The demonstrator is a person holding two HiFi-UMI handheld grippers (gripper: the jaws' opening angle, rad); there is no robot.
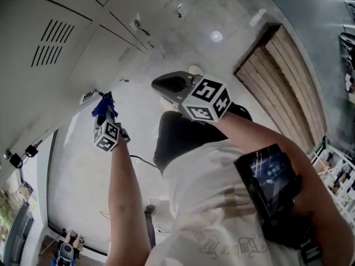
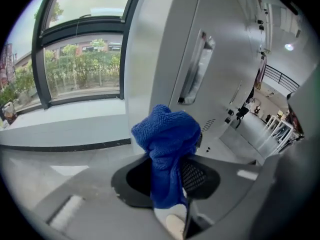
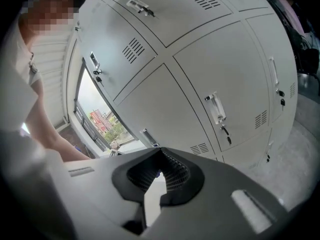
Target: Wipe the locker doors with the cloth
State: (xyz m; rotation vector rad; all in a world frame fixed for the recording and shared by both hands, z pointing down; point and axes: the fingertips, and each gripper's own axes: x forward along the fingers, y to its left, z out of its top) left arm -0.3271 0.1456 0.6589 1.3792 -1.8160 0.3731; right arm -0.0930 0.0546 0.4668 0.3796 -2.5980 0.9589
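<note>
In the head view my left gripper (image 1: 104, 114) is raised against the grey locker doors (image 1: 52, 43), shut on a bunched blue cloth (image 1: 104, 105). The left gripper view shows the cloth (image 2: 167, 139) standing up between the jaws of the left gripper (image 2: 169, 176), just short of a locker door (image 2: 225, 49) and below its recessed handle (image 2: 195, 71). Whether the cloth touches the door I cannot tell. My right gripper (image 1: 162, 84) hangs farther from the lockers. In its own view the right gripper (image 3: 160, 151) has its jaws together with nothing between them, facing several locker doors (image 3: 200, 79).
A large window (image 2: 80, 64) with a low sill lies left of the lockers. A slatted wooden panel (image 1: 288, 76) lies on the concrete floor at the right. A phone (image 1: 270, 177) is strapped to the right forearm. The person's white shirt fills the lower middle.
</note>
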